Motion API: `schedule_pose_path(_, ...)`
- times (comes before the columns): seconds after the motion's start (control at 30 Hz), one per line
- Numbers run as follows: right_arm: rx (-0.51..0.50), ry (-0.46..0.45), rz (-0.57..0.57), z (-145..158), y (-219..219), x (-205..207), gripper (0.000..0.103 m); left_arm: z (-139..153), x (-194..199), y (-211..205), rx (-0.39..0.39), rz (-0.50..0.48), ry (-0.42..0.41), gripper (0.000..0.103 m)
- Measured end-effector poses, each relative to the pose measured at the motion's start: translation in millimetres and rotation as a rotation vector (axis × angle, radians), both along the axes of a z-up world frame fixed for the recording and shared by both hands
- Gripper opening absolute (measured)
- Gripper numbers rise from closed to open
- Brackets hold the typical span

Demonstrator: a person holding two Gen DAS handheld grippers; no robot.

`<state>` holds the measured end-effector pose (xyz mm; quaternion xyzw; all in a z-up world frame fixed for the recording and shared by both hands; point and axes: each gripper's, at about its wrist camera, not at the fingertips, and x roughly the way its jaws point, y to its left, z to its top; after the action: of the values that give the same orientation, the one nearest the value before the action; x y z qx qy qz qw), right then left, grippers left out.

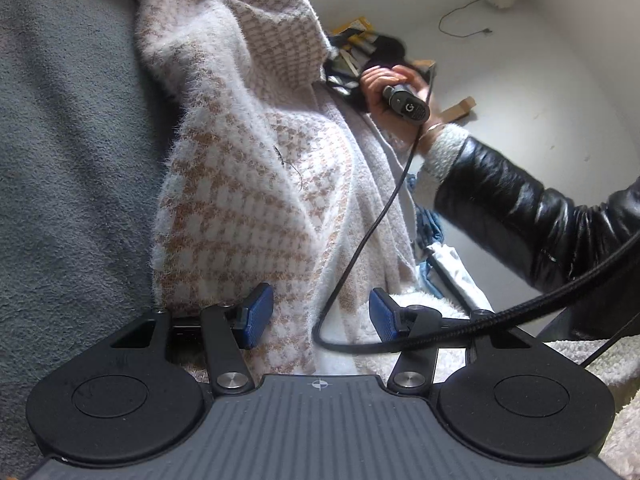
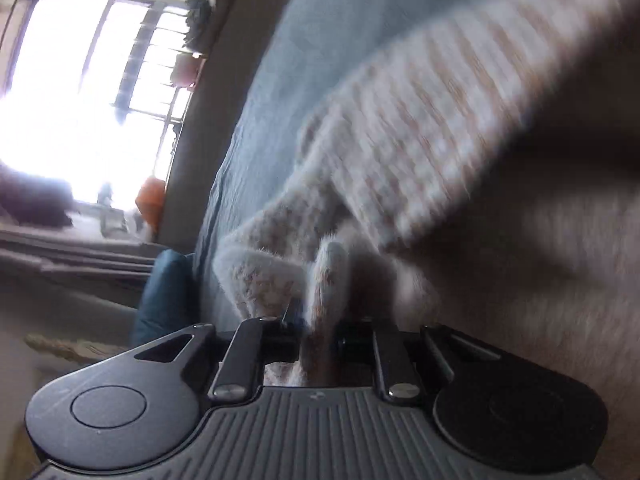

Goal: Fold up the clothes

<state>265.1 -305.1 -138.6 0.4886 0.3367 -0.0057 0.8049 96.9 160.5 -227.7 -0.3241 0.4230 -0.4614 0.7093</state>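
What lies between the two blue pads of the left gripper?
In the left wrist view, the left gripper stands open; between its pads lie the houndstooth garment and a black cable.

- Left gripper [image 1: 321, 314] is hovering over the sweater [image 1: 248, 184], jaws standing apart, fabric lying between and ahead of its fingers.
- Sweater is lying on the bedspread [image 1: 60, 152], which is extending left of the fingers.
- Cable [image 1: 372, 224] is running across the sweater, right of centre, up to the hand [image 1: 386, 88] ahead-right.
- Floor clutter [image 1: 352, 52] is sitting beyond the hand.
- Right gripper [image 2: 318, 330] is pinching a sweater fold [image 2: 328, 280] between its fingers.
- Window [image 2: 88, 80] is sitting far left of them.
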Motion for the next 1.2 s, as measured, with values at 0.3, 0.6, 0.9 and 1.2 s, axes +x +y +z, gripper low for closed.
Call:
schedule_pose_path(0.3, -0.598, -0.087, 0.403, 82.7, 80.0, 70.1, 0.062, 4.6, 6.6, -9.2, 0.006, 0.003, 0.000, 0.053)
schedule_pose_path(0.6, -0.663, -0.001, 0.661, 65.0, 109.4, 85.2, 0.048, 2.5, 6.5, -12.3, 0.006, 0.004, 0.006, 0.053)
schedule_pose_path(0.9, -0.681, -0.080, 0.758, 87.1, 115.7, 56.8, 0.011, 4.6, 9.0, -3.7, -0.008, 0.003, 0.007, 0.053)
schedule_pose_path(1.2, -0.376, -0.287, 0.665, 107.6, 162.1, 98.8, 0.009, 3.6, 13.1, -15.0, -0.003, 0.033, 0.036, 0.053)
